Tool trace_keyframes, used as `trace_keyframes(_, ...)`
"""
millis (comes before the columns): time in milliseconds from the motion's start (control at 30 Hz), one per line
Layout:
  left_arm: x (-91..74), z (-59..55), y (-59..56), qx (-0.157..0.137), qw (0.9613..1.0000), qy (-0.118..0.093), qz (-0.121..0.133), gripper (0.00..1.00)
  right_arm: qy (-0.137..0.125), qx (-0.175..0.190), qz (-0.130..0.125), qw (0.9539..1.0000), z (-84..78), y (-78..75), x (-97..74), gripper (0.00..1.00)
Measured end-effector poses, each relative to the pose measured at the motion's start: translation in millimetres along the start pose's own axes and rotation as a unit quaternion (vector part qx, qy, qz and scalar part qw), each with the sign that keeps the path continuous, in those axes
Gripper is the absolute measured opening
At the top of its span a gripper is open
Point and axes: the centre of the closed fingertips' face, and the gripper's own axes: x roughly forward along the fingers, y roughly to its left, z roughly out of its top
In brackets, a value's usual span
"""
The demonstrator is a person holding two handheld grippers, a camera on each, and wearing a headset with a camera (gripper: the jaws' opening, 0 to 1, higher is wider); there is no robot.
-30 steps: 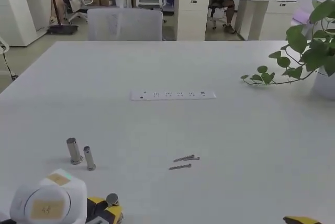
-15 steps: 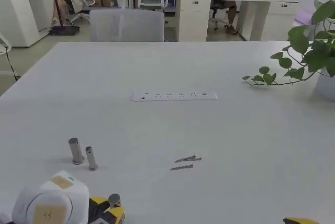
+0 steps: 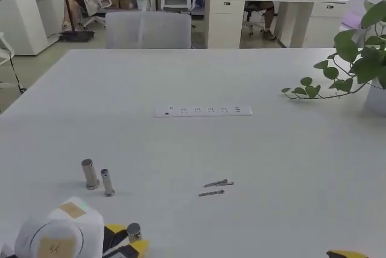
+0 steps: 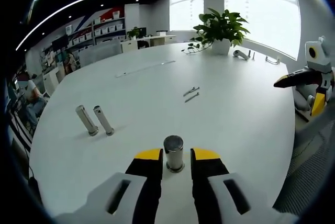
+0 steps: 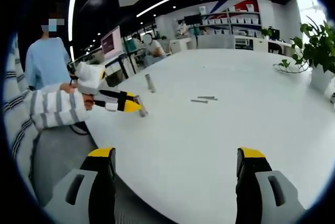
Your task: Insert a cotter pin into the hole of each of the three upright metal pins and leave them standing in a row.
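Bottom centre of the left gripper view, the left gripper (image 4: 173,159) has its yellow-tipped jaws close on either side of one upright metal pin (image 4: 174,148) standing on the white table (image 4: 241,119); whether they actually pinch it I cannot tell. A second pin (image 4: 86,120) and a third pin (image 4: 103,120) stand side by side at left of centre. Two cotter pins (image 4: 191,92) lie loose above centre, apart from every pin. At the bottom of its own view the right gripper (image 5: 177,156) gapes wide, holding nothing.

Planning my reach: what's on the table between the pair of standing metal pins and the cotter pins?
Nothing. In the head view, bare table runs from the standing pins to the cotter pins.
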Motion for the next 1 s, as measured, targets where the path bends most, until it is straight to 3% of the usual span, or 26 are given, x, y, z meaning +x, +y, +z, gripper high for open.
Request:
trace_keyframes(700, -20.9, -2.5, 3.5, -0.001, 0.9994, -0.012, -0.032, 0.4, -0.001, -0.007, 0.006, 1.0, 3.5, 3.7, 3.4, 0.97)
trace_keyframes(1000, -27.9, 0.4, -0.5, -0.002, 0.9982, -0.02, -0.056, 0.55, 0.0, -0.013, 0.005, 0.9999, 7.1, 1.3, 2.4, 0.97)
